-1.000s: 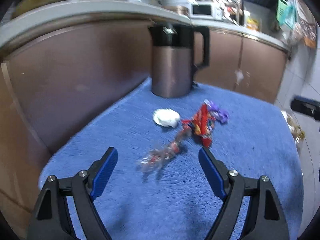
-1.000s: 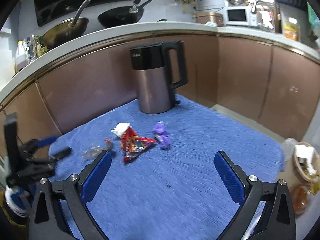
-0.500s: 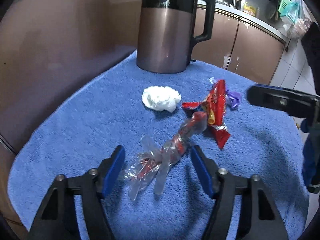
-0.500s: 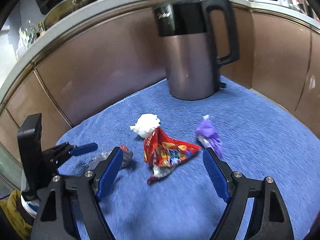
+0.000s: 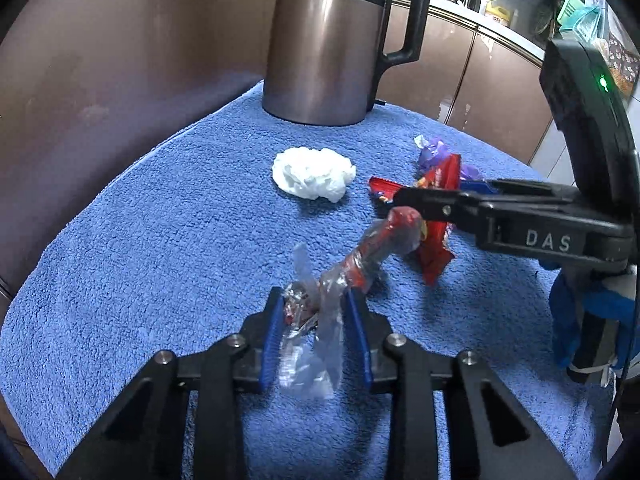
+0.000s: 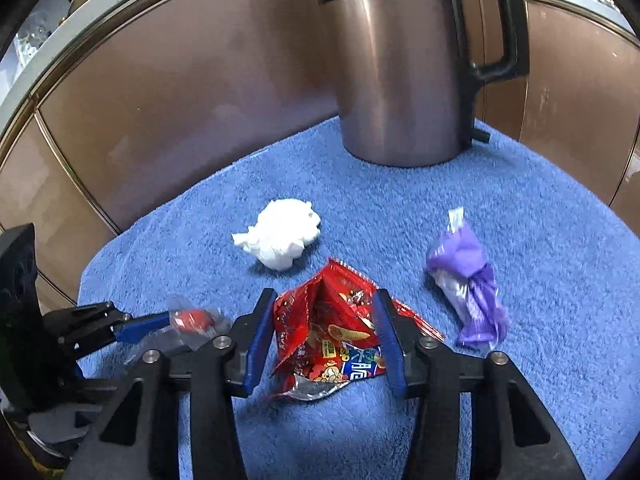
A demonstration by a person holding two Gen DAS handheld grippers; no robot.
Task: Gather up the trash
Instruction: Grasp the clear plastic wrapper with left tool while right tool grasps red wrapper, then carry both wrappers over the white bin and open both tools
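Note:
My left gripper (image 5: 315, 314) is shut on a clear plastic wrapper with a red end (image 5: 360, 264), which lies on the blue towel (image 5: 160, 248). My right gripper (image 6: 323, 320) is shut on a red snack bag (image 6: 324, 332); it also shows in the left wrist view (image 5: 436, 184). A crumpled white tissue (image 5: 314, 178) lies beyond both; it is also in the right wrist view (image 6: 280, 238). A purple wrapper (image 6: 470, 280) lies to the right of the red bag. The left gripper (image 6: 136, 326) with the clear wrapper (image 6: 192, 320) shows at the left of the right wrist view.
A metal kettle with a black handle (image 5: 332, 40) stands at the back of the towel, also in the right wrist view (image 6: 404, 60). Brown cabinet fronts (image 6: 180, 100) rise behind. The towel's edge (image 5: 24, 320) drops off at the left.
Both grippers moved forward and down to the towel and shut: the left on the clear wrapper, the right on the red snack bag.

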